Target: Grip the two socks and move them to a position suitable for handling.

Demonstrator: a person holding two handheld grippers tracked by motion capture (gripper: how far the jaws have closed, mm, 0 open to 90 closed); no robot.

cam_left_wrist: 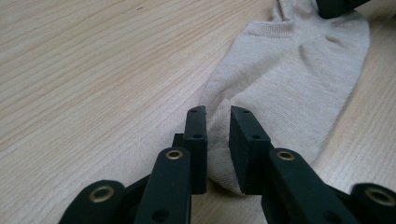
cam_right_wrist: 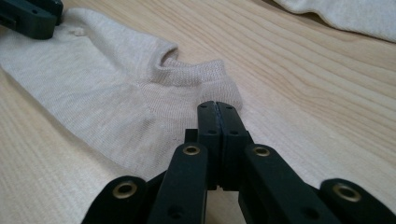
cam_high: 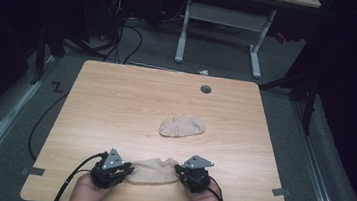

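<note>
So far, the right gripper [cam_right_wrist: 218, 106] pinches the near sock [cam_high: 155, 171] at its cuff end, jaws pressed tight together. The left gripper [cam_left_wrist: 218, 112] has its jaws a little apart around the toe end, not squeezing yet. The other sock [cam_high: 182, 126], farther ahead of both, looks untouched.

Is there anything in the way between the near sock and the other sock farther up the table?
Nothing visible: only bare wooden table lies between the near beige sock and the far beige sock.

Table: light wood-grain table [cam_high: 116, 104], a round grey grommet [cam_high: 206, 89] near its far edge.
Mid-table: a beige sock [cam_high: 182, 126] lies bunched.
Near edge: a second beige sock [cam_high: 155, 171] lies flat.
</note>
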